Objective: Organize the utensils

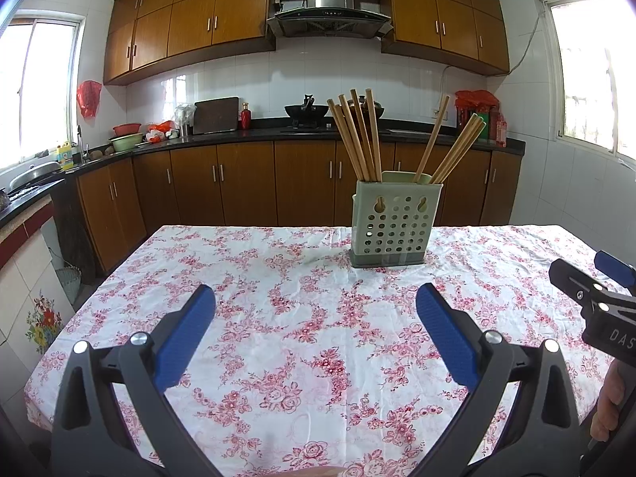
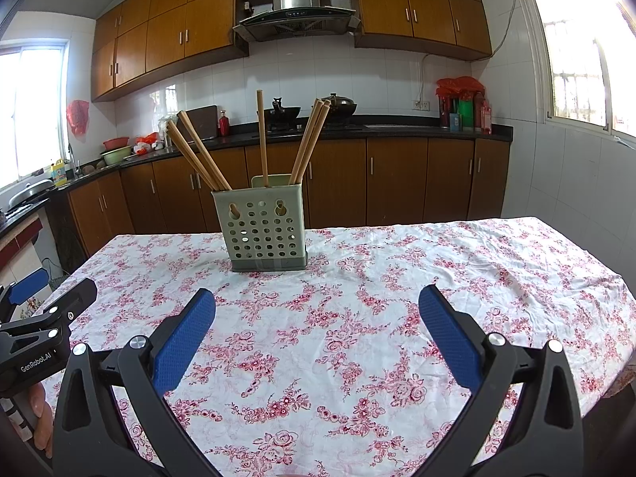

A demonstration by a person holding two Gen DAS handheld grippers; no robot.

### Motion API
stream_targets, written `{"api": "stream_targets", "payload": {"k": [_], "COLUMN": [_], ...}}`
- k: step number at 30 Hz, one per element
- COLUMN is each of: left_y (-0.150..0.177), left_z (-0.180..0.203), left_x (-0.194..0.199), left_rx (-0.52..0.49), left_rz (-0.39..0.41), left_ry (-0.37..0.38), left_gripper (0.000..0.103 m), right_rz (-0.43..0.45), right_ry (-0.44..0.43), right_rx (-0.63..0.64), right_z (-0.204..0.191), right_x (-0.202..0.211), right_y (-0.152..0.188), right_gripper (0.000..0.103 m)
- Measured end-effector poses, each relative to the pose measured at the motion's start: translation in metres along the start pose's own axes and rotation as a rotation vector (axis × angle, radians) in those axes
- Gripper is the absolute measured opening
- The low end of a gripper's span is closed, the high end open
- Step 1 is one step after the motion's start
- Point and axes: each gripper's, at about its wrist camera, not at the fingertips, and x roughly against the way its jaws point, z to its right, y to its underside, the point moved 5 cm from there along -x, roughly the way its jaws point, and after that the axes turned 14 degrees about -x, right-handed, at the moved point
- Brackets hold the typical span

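Both the left gripper [image 1: 316, 334] and right gripper [image 2: 317, 336] are hovering wide open, holding nothing. Chopsticks [image 2: 198, 155] are leaning apart in the holder [image 2: 262, 226]; pinching one low should keep it from slipping.

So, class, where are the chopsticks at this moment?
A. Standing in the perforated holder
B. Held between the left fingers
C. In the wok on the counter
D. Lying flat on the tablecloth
A: the chopsticks stand leaning in the perforated holder; both grippers are open and hold nothing.
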Motion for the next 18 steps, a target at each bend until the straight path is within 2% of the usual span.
{"api": "stream_targets", "payload": {"k": [18], "left_y": [0.0016], "left_z": [-0.0009], "left_x": [-0.0032], "left_rx": [0.009], "left_rz": [-0.006], "left_ry": [-0.005], "left_gripper": [0.099], "right_rz": [0.000], "right_ry": [0.000], "right_rx": [-0.003], "right_z": [-0.0007], "right_x": [-0.0006], "right_y": [0.0001], "right_gripper": [0.101]}}
